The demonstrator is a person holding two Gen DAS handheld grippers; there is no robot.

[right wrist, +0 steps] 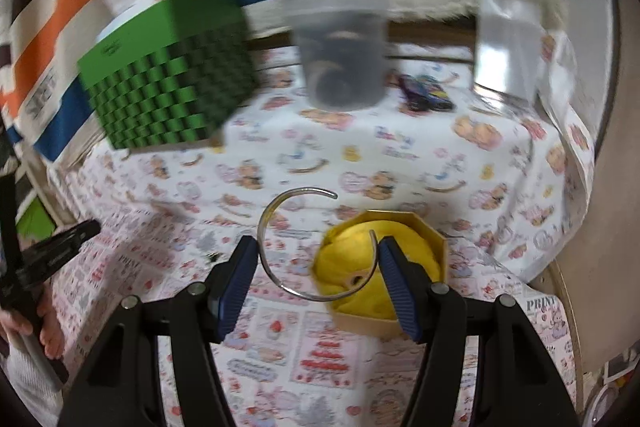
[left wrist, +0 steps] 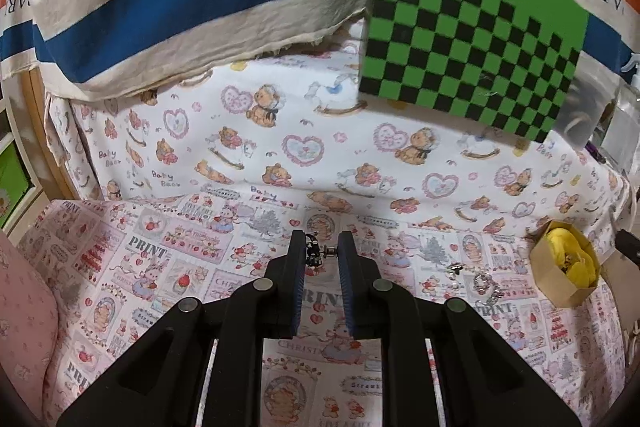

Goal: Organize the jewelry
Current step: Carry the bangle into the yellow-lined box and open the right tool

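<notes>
In the left wrist view my left gripper (left wrist: 318,251) is shut on a small dark earring (left wrist: 313,251), its silver post against the right pad, just above the printed cloth. A few silver pieces of jewelry (left wrist: 486,285) lie on the cloth to the right, near an octagonal cardboard box (left wrist: 558,293) lined with yellow cloth. In the right wrist view my right gripper (right wrist: 316,255) is shut on a thin silver open bangle (right wrist: 261,227), held across its width between both pads, above and just left of the yellow-lined box (right wrist: 434,239). The left gripper (right wrist: 56,247) and a hand show at the left edge.
A green and black checked box (left wrist: 472,39) stands at the back on the bear-print cloth (left wrist: 280,147). A clear plastic cup (right wrist: 340,55), a clear bottle (right wrist: 508,39) and a dark purple item (right wrist: 424,93) stand behind the yellow-lined box. Striped fabric hangs behind; a pink cushion (left wrist: 24,307) lies left.
</notes>
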